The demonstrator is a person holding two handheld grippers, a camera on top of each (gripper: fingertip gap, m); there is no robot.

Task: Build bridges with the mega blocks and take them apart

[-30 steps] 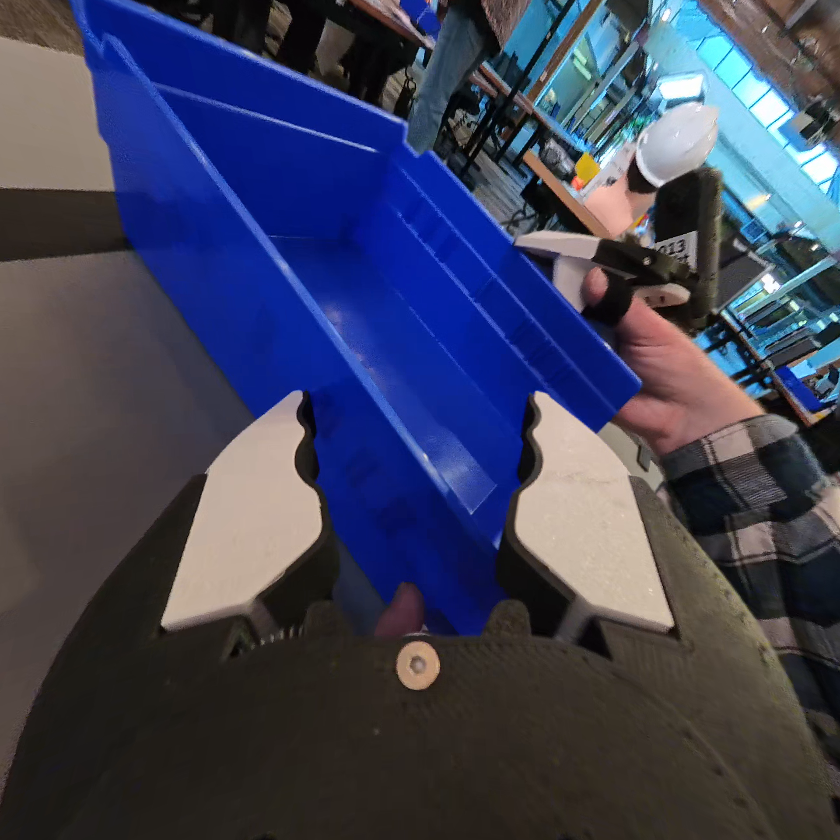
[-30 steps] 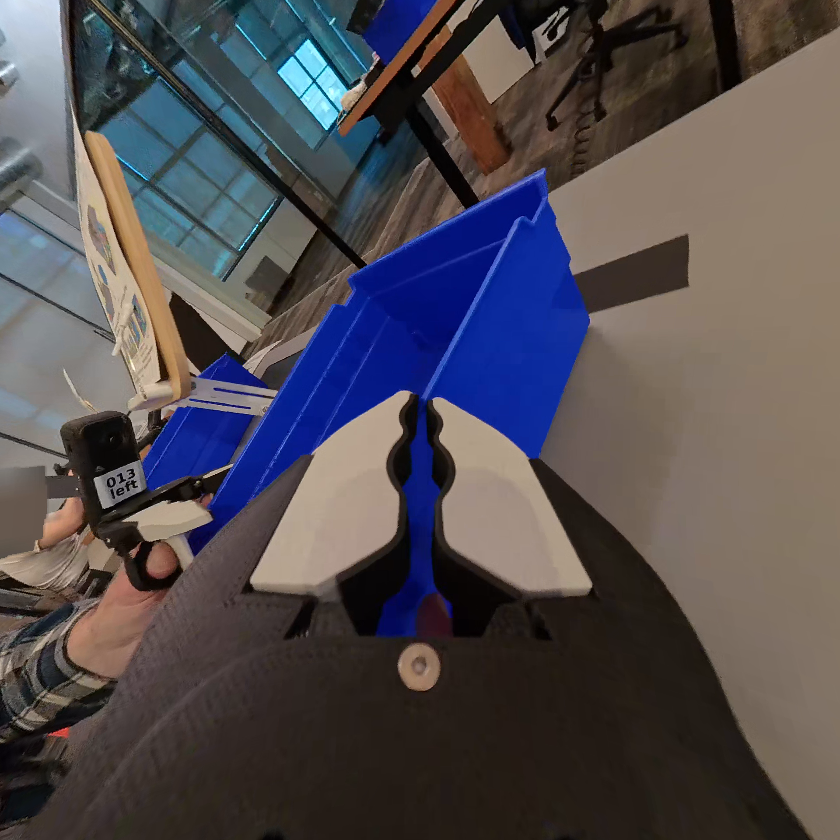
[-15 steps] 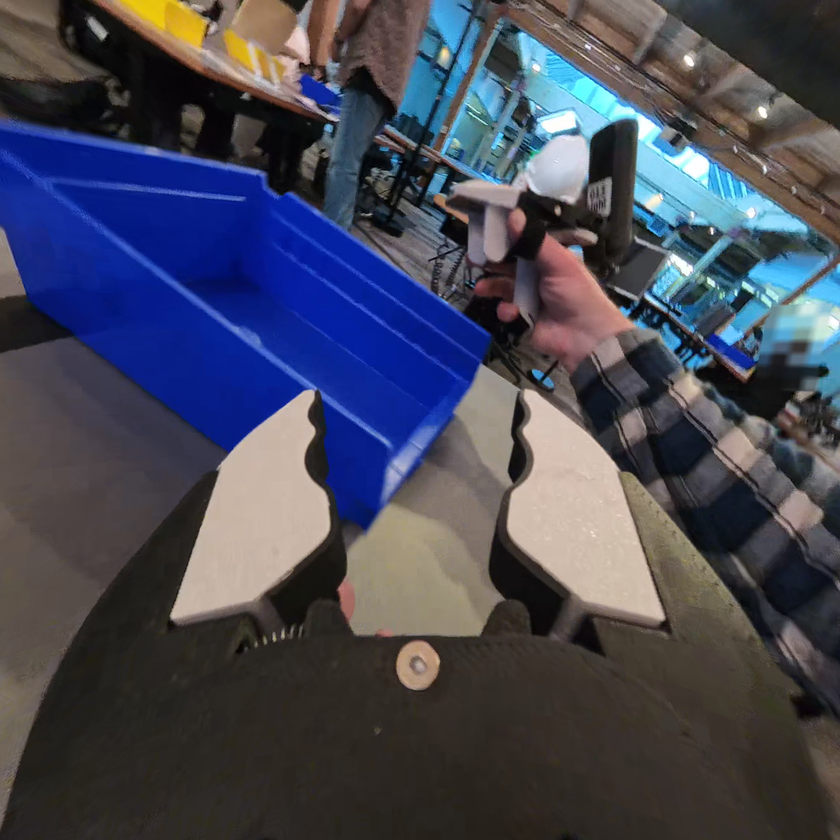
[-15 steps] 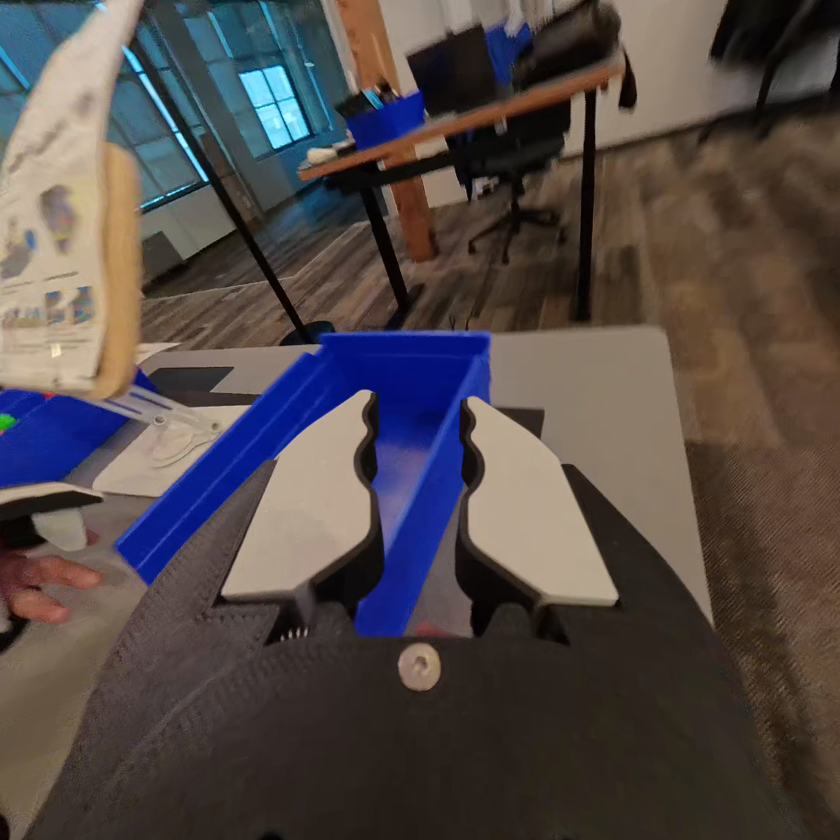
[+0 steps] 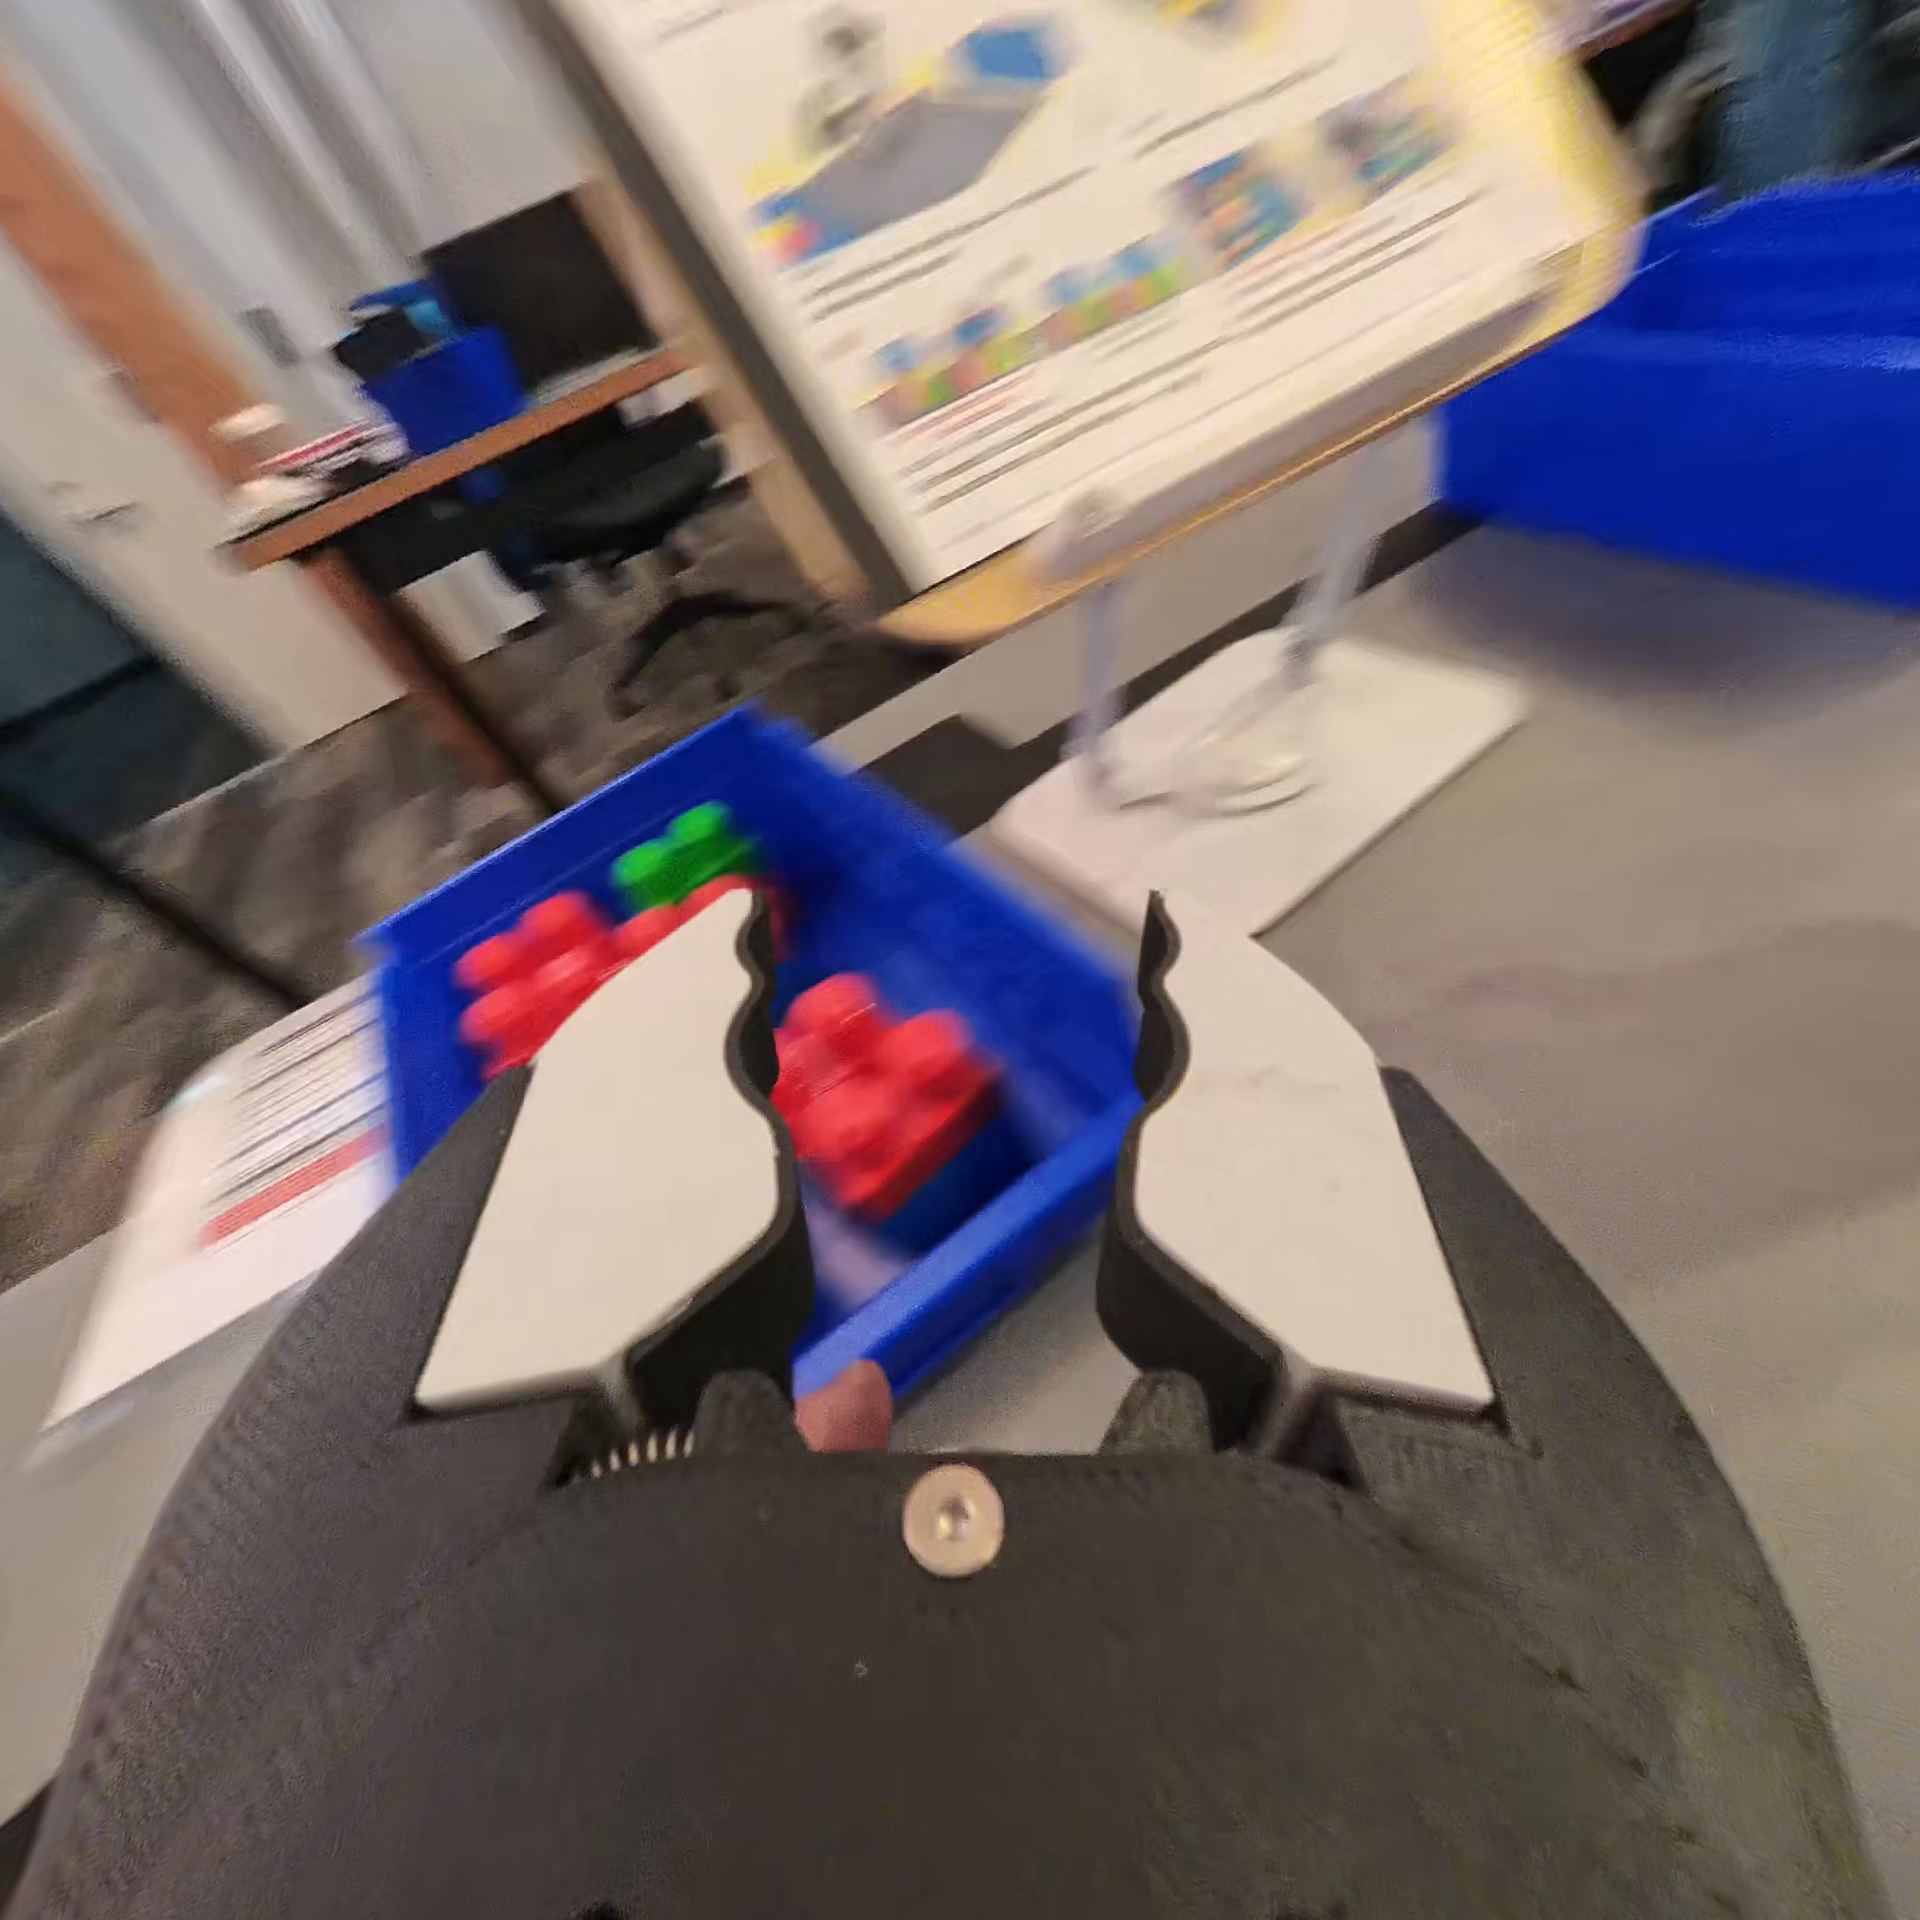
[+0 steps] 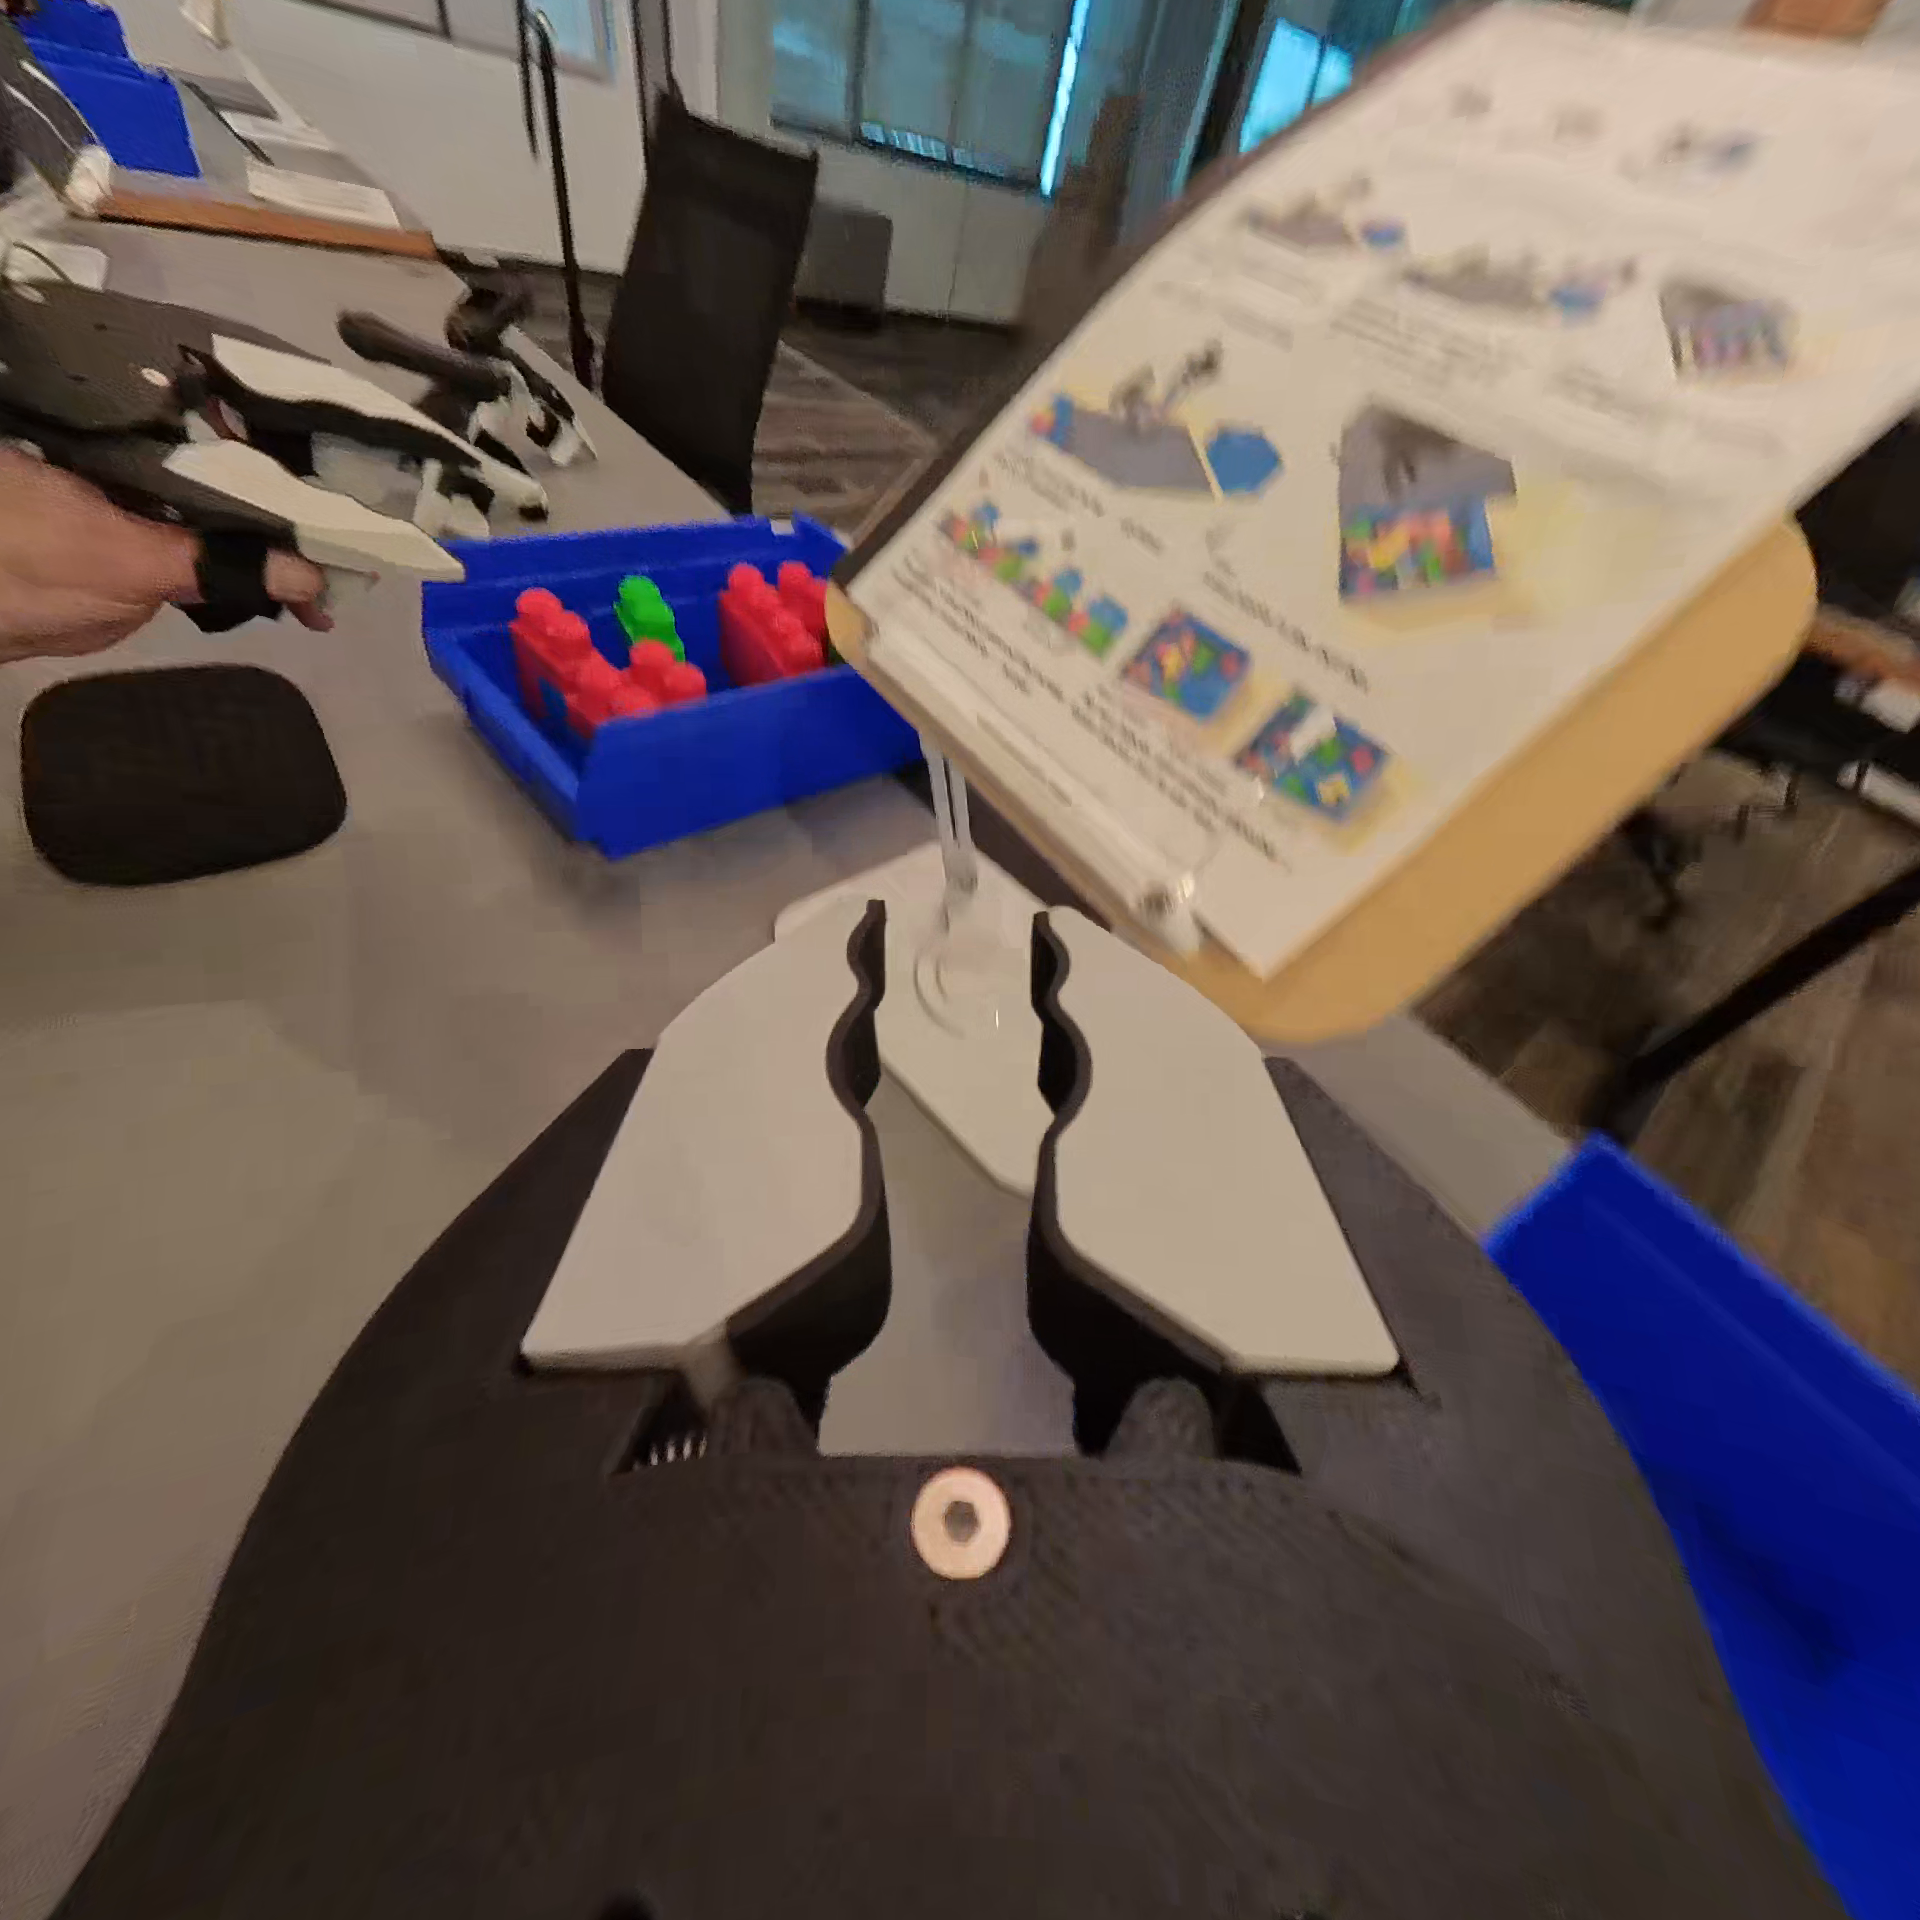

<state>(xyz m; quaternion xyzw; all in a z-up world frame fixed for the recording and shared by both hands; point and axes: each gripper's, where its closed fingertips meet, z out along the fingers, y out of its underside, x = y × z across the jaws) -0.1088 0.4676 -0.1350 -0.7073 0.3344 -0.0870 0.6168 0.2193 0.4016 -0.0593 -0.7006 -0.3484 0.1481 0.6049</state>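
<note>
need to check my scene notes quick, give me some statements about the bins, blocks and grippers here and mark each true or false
1. The small blue bin holds red blocks and a green block. True.
2. The left gripper is clamped on a red block. False: its jaws stand open over the bin with nothing held.
3. The right gripper is empty, its jaws apart. True.
4. The instruction sheet lies flat on the table. False: it sits tilted on a board held up by a clear stand.
5. A black pad lies on the table, apart from the small blue bin. True.
</note>
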